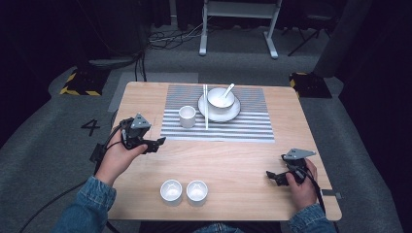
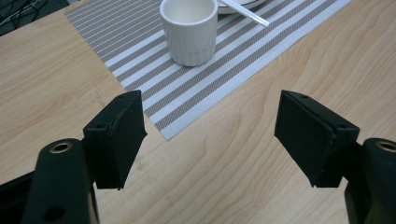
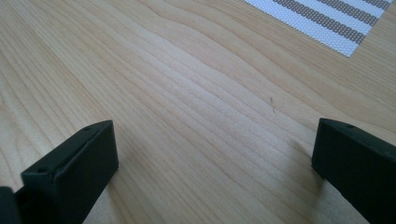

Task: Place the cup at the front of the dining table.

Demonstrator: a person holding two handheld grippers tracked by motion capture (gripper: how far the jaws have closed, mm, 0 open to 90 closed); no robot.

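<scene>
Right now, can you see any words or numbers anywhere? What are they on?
"4": a dark number on the grey floor, left of the table.
The cup, bowl, plate, striped placemat and two small bowls bear no readable text.
The yellow and black stripes on the floor are a warning pattern, not letters.

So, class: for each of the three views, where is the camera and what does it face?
High view: above the person's side, facing down on the table; forearms, left tool, right tool.
Left gripper view: rides the left tool, faces the cup, seen in the high view too.
Right gripper view: rides the right tool, faces bare wood.
</scene>
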